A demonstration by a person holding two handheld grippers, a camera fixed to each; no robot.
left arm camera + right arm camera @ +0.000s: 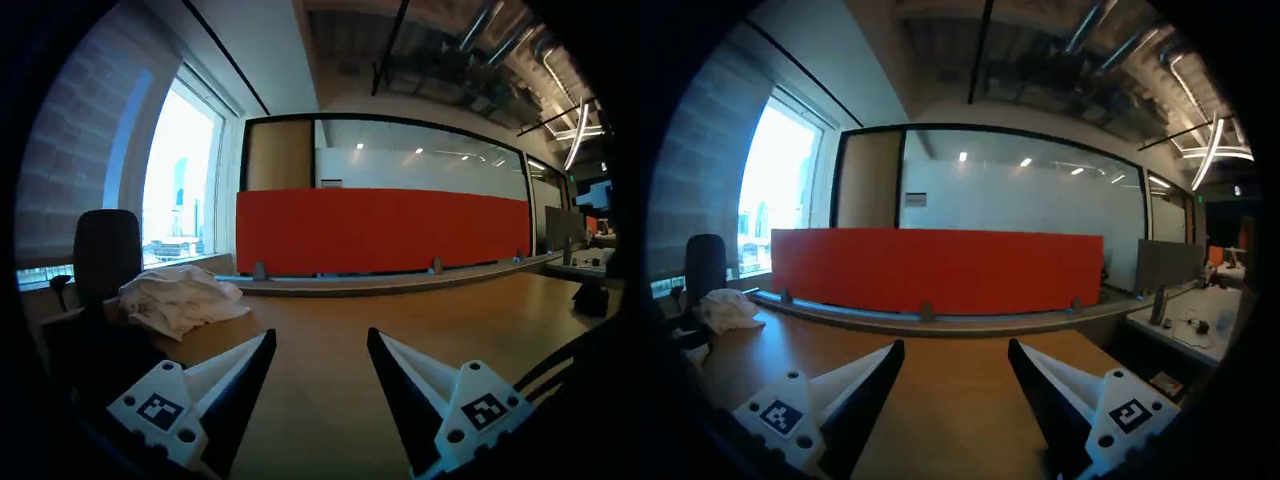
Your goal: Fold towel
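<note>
Out ahead of the left gripper (321, 332), on the wooden desk (416, 320): one crumpled white towel (180, 300), bunched up in a heap, not folded at all. Sits well apart from both fingers (240, 376), off to the left of the left one and farther out, close to the desk's edge. Touches neither finger.

Two white fingers on this gripper, dark inner faces, spread wide with just bare desk in the gap. Grips nothing. One square black-and-white marker (160, 410) on each finger, so two in total here.

Over on the right gripper (956, 342), same deal: two fingers splayed wide, only wood showing between them, holding nothing, two markers again. From this side, the one towel way off to the left of the left finger, small, near the desk's left end. Looks a good bit farther from these fingers than from the left gripper's.

Beyond the fingertips in both views: one long red partition (384, 232) running along the back of the desk. Left of the towel, one black office chair (106, 252), and behind that one big bright window (180, 192). Past the right finger in the left gripper view, one small dark object (592, 298) on the desk, can't tell what.
</note>
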